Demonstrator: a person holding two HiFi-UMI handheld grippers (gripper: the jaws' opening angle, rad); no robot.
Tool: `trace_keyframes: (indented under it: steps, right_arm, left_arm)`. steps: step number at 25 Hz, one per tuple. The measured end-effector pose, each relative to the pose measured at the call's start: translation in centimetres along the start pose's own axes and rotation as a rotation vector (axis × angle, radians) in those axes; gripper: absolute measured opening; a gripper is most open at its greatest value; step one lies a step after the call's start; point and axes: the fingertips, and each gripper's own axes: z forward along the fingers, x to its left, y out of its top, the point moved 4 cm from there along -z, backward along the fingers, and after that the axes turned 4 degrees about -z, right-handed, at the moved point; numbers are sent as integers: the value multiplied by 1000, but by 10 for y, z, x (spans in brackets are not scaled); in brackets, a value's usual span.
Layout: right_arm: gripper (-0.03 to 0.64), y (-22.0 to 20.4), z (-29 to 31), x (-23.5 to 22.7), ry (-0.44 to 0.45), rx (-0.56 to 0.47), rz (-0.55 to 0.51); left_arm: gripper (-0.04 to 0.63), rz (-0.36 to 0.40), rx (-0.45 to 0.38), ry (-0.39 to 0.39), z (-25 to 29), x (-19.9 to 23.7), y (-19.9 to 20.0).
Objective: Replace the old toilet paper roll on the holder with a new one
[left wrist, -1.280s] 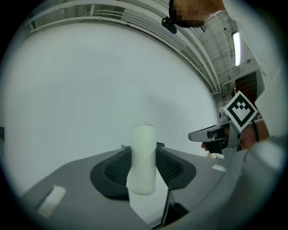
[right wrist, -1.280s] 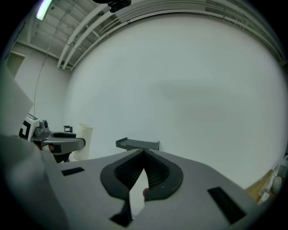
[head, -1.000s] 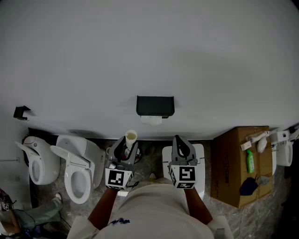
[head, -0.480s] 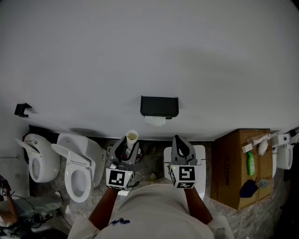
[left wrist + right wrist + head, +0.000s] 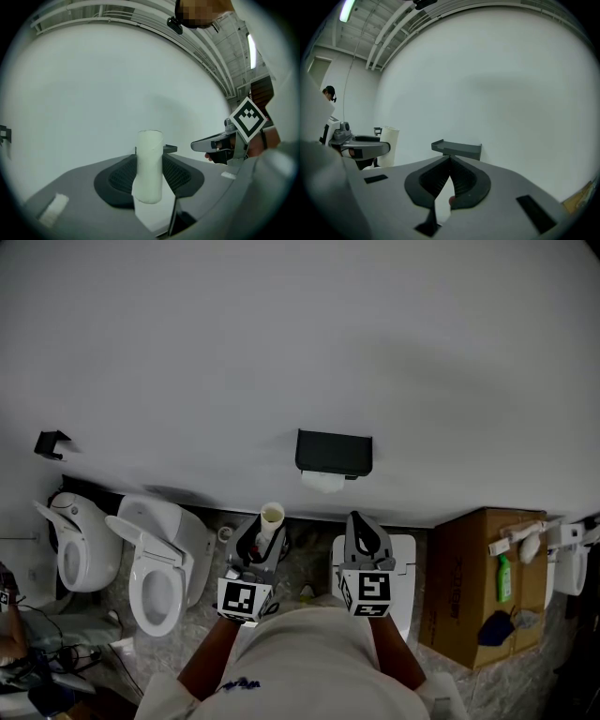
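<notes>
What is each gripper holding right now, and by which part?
The left gripper holds a bare cardboard tube upright, clamped by its sides low down; the top end stands clear above the jaws. The right gripper is shut on nothing.

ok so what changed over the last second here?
Hardly anything. The head view has swung a little, so the black holder now sits further right in it. Both claws have barely shifted. Nothing was taken or let go: the left claw is still clamped on the upright cardboard tube, and the right claw is still shut and empty.
</notes>
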Motion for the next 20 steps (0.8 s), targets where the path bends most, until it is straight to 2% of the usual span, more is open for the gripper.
trace_keyframes:
  steps: [13,20]
  right_arm:
    - [3,-8,5,-5,-19,31,-35]
    - [3,-22,12,-13,-20,34,-33]
  left_arm:
    - [176,2,-4,8,2,1,0]
    - [176,0,37,29,-1,5,-13]
